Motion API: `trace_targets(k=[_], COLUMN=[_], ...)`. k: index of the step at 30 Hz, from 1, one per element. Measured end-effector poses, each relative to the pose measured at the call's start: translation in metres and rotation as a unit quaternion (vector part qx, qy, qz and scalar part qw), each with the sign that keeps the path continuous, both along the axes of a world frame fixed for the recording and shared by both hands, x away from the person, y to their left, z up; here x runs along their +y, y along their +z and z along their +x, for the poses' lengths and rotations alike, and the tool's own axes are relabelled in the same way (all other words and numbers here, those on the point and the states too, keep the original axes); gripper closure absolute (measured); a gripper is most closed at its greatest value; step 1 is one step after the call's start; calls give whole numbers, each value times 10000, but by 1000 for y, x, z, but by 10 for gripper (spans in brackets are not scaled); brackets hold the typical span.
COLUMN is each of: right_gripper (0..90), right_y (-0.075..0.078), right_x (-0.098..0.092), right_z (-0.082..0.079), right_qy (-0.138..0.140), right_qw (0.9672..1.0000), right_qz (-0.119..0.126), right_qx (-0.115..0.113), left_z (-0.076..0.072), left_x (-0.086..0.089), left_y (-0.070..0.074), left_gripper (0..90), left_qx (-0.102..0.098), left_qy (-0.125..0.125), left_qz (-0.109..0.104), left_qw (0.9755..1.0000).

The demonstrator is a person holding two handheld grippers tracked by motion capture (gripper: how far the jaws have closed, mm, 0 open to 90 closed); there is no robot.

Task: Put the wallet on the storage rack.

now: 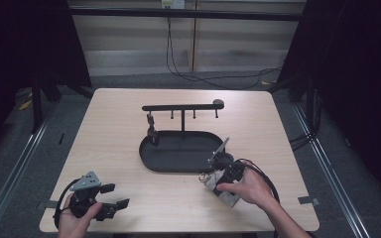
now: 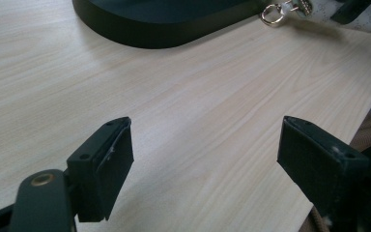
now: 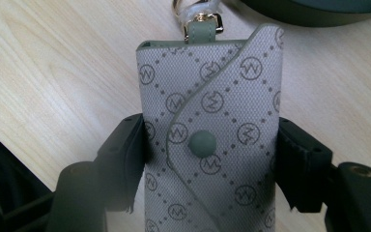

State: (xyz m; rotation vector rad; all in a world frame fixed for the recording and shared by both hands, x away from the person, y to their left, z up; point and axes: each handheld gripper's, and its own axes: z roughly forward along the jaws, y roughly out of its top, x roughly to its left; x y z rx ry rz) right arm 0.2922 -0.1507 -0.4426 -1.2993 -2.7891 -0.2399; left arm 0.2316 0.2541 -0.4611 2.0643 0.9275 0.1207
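A grey key pouch (image 3: 212, 96) with a round monogram pattern and a snap button lies on the table, its metal clasp (image 3: 204, 20) pointing toward the black tray. My right gripper (image 3: 212, 145) is shut on the pouch, one pad pressing on each long side. In the high view this gripper (image 1: 217, 174) sits just off the tray's front right rim, with the pouch (image 1: 209, 181) under it. The left gripper view shows the pouch's ring (image 2: 270, 13) at the top right. My left gripper (image 1: 115, 195) rests near the table's front left corner, open (image 2: 205, 130), nothing between its jaws.
A black oval tray (image 1: 178, 166) lies mid-table with an upright stand; its crossbar (image 1: 183, 106) carries several hooks. A small dark item (image 1: 152, 130) hangs from the leftmost hook. Bare wood surrounds my left gripper. Cables trail across the floor behind the table.
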Motion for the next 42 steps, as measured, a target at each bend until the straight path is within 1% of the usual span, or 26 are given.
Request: trace_targets(k=[4, 8, 11, 16, 19, 20, 23, 29, 30, 32, 36, 42], right_gripper=[346, 346, 346, 347, 347, 347, 347, 347, 347, 347, 347, 347], right_y=[3, 10, 16, 21, 24, 25, 28, 33, 34, 37, 43, 52], right_x=[-1, -1, -1, -3, -3, -4, -3, -2, -2, -1, 0, 1], right_z=[2, 2, 1, 2, 4, 4, 5, 7, 7, 7, 9, 11], right_qy=[-13, 8, 53, 73, 82, 98, 60, 94, 66, 72, 77, 69], right_qw=[10000, 10000, 9999, 9999, 9999, 9999, 9999, 9999, 9999, 9999, 9998, 9997], right_qz=[-70, -67, -96, -57, -35, -60, -45, -33, -17, -77, -120, -176], right_qx=[30, -59, -80, -101, -65, -70, -69, -120, -110, -95, -134, -177], left_z=[1, 1, 1, 1, 2, 2, 1, 0, 0, 0, 0, -1], left_x=[1, 2, 3, 3, 2, 2, 2, 1, 1, 0, 0, 1], left_y=[-1, 0, 0, 0, -1, -1, 0, 0, 0, 1, 0, 1], left_gripper=[201, 201, 200, 201, 200, 200, 200, 199, 199, 199, 199, 199], left_qx=[14, 8, 11, 12, 25, 29, 42, 25, 24, 23, 47, 34], left_qy=[21, 23, 2, 29, 38, 40, 0, -47, -52, -75, -62, -37], left_qz=[-2, -11, -1, -8, -9, -20, -25, -3, 4, -5, 1, -56], left_qw=[10000, 10000, 10000, 10000, 10000, 10000, 10000, 10000, 10000, 10000, 10000, 10000])
